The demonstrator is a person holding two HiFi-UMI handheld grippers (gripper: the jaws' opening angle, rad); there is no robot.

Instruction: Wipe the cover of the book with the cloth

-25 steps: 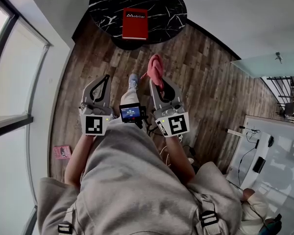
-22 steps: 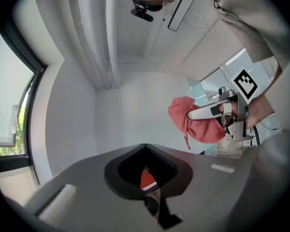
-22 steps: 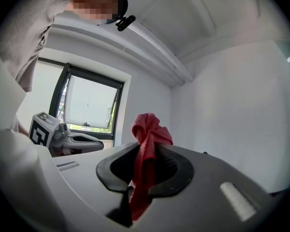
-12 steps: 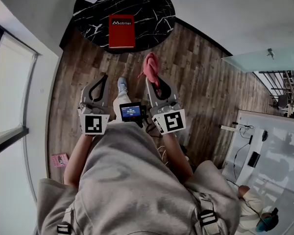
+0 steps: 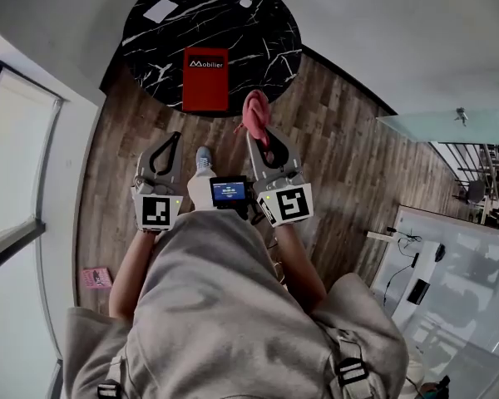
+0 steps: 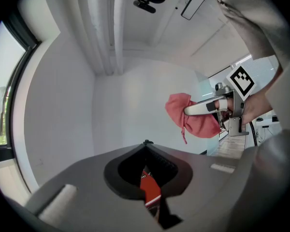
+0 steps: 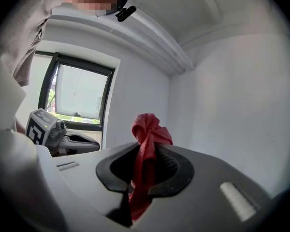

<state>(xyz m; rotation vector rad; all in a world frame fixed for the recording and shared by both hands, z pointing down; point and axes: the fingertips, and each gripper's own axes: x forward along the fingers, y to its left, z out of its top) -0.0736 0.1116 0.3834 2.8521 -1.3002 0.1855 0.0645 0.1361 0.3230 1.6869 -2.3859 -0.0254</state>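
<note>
Red book [image 5: 205, 79] is seen lying flat on the round black marble table [image 5: 266, 40], upper centre of the head view, with its lower edge near the table's rim. A pink-red cloth [image 5: 255, 116] is held bunched in the right gripper [image 5: 260, 137], whose jaws are clamped on it. The bunch projects past the fingertips, and a tail hangs down between them in the right gripper view. The cloth is placed just right of and below the book, apart from it, at the table's lower rim. The left gripper [image 5: 175, 136] is noted with jaws closed together, nothing between them. It is located below the book's lower left corner, apart from it, over the wooden floor [image 5: 341, 148].
</note>
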